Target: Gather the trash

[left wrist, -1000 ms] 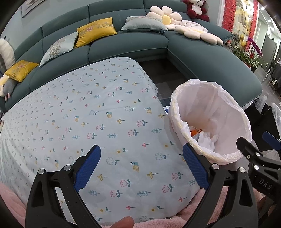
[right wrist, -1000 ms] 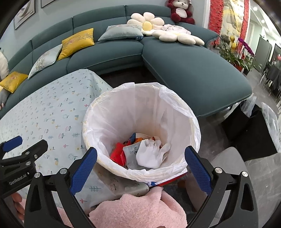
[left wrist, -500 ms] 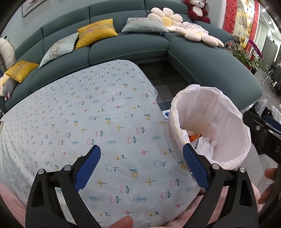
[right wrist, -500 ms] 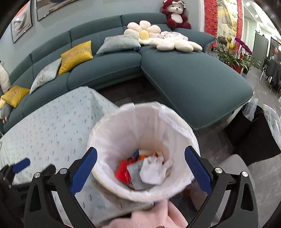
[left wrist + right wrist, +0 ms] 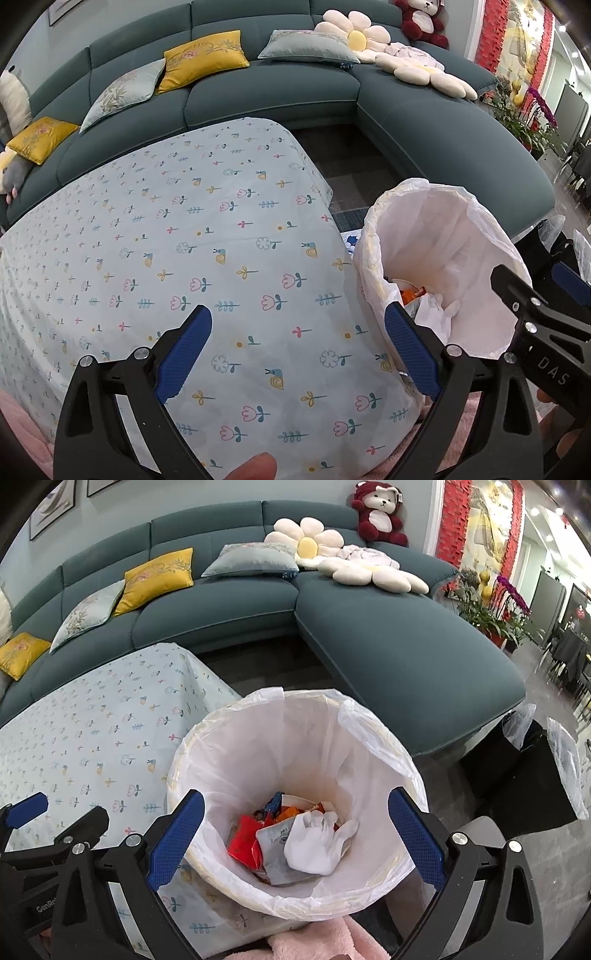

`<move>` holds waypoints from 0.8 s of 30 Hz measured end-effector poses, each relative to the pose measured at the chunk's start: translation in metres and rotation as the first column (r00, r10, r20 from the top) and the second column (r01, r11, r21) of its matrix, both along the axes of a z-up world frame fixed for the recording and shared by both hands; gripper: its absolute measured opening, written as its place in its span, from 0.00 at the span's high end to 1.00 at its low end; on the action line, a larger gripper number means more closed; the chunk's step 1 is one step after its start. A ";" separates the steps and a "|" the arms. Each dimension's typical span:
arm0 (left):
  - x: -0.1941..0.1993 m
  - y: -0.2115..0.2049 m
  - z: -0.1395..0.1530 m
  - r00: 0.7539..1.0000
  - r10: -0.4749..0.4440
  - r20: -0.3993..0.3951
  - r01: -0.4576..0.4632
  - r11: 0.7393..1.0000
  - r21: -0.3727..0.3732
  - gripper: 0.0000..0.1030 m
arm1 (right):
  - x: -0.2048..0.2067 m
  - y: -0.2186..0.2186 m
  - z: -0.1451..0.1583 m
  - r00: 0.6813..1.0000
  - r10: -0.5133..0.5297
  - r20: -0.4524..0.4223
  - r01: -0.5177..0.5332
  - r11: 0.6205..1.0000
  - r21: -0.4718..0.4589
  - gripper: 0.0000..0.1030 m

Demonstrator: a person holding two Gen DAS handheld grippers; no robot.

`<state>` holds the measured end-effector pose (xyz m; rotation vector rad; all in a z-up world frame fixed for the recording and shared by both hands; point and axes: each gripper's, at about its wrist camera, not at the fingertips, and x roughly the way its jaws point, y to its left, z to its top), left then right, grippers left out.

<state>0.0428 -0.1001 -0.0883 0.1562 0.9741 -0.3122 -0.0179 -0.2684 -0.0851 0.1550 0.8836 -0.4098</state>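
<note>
**A:** Status on the trash?

**B:** All I can see of it is in the bin (image 5: 295, 801), which stands just beside the corner of the surface (image 5: 192, 258). White liner bag (image 5: 369, 734), folded over the rim. At the bottom: crumpled white tissue (image 5: 314, 838), a grey pouch (image 5: 273, 845), red wrapper (image 5: 243, 838), orange scraps under them.

**A:** Handling?

**B:** My guess is all light and soft. Tissue crushes to nothing, wrappers are slick film, likely to slide between pads. I'd pinch a crumpled fold, not a flat face. The liner is thin, so I'd grip it at the rim fold if I lift it; it looks easy to tear.

**A:** Tools?

**B:** Left tool (image 5: 295, 350) is spread wide, holding nothing, hanging over the near corner of the surface. Right tool (image 5: 295, 834) is also wide, nothing in it, looking straight down into the bin mouth.

**A:** Surface, room?

**B:** Surface is covered by a pale floral cloth, and I see no loose items on it. The cloth drapes at the edges and could bunch if dragged. Teal sectional sofa (image 5: 388, 646) wraps behind, cushions on it, dark floor between. Pink fleece sleeve (image 5: 317, 941) at the bottom edge.
</note>
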 end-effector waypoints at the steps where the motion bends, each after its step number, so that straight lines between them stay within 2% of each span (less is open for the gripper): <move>1: 0.001 0.000 0.000 1.000 -0.001 0.000 0.001 1.000 -0.001 0.12 | 0.000 -0.001 -0.001 1.000 -0.001 -0.004 0.002 1.000 0.004 0.07; 24: 0.001 -0.003 0.008 0.999 0.002 0.036 -0.002 1.000 -0.009 0.12 | -0.002 -0.007 -0.006 1.000 -0.025 -0.010 0.025 1.000 0.018 0.07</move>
